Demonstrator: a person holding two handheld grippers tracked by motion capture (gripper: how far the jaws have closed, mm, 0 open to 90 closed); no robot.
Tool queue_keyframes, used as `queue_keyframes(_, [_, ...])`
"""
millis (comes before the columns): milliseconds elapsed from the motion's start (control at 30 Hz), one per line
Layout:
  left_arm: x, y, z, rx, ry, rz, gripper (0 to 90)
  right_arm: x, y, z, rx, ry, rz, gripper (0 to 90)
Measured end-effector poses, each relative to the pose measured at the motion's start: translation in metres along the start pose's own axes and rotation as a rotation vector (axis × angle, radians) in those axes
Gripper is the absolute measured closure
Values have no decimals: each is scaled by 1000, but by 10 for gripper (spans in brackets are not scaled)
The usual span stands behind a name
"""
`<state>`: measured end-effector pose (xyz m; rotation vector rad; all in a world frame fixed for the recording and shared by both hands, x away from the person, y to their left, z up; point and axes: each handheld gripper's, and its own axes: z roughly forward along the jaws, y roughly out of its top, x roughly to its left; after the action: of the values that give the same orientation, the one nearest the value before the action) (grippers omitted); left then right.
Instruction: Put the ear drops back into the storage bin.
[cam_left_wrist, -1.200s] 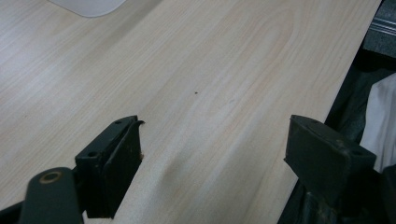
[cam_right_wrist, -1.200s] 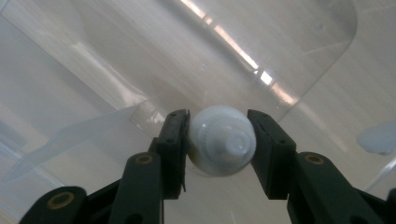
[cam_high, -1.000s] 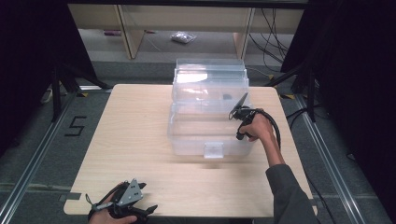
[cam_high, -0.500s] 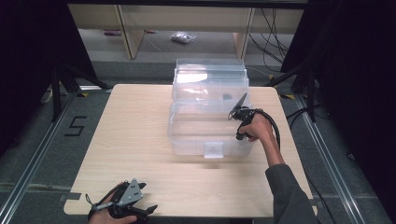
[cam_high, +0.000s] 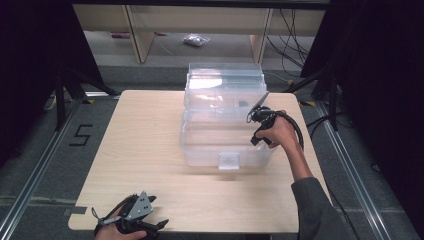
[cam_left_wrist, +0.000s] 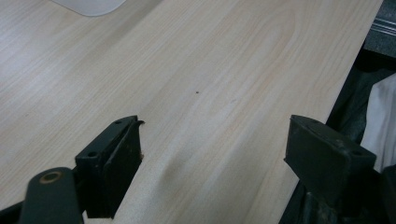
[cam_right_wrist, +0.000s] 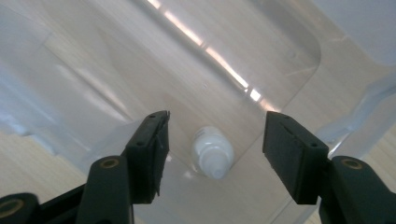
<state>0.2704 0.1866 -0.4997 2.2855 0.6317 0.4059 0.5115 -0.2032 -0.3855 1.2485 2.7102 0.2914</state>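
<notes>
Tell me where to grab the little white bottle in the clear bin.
Take the bottle across its round body, below the narrow cap, coming straight down from above. It stands upright on the floor of the bin, and the bin walls block a side approach. The right tool hangs open above it.

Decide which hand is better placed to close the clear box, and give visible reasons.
Probably right: the right gripper is at the clear box, above the small white bottle. The left gripper sits at the table's near edge.

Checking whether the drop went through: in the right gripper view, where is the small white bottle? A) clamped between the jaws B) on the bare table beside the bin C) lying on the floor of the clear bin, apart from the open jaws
C: the small white bottle lies on the floor of the clear bin, with the right gripper open above it and gaps on both sides.
</notes>
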Motion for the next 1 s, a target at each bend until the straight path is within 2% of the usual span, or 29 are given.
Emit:
queue_keyframes(200, [0,0,0,2,0,-1,180,8,-4,-16,-35,3,-27,348])
queue_keyframes(267, [-3,-1,1,-19,-11,-42,180,10,-6,-20,-48,1,-30,376])
queue_keyframes(300, [-1,0,1,2,1,-14,180,11,-7,-21,-62,-2,-52,387])
queue_keyframes(367, [-1,-1,1,1,4,-18,180,14,-10,-24,-83,13,-46,373])
queue_keyframes(400, [1,0,0,2,6,2,180,14,-11,-25,-89,11,-47,366])
queue_keyframes(567, [0,0,0,1,1,0,180,18,-17,-29,-117,22,-63,332])
queue_keyframes(733, [1,0,0,1,5,2,180,24,-22,-32,-139,42,-31,297])
queue_keyframes(833, [0,0,0,-1,2,-1,180,25,-24,-34,-162,43,-38,289])
queue_keyframes(867, [0,0,0,-1,4,-1,180,27,-26,-35,-152,45,-21,289])
queue_keyframes(900, [0,0,0,-2,4,-1,180,26,-27,-34,-185,44,-55,285])
queue_keyframes(933, [1,0,0,-1,2,-1,179,28,-28,-35,-169,42,-34,280])
queue_keyframes(1000, [0,0,0,-1,3,-1,179,29,-30,-35,-183,45,-31,275])
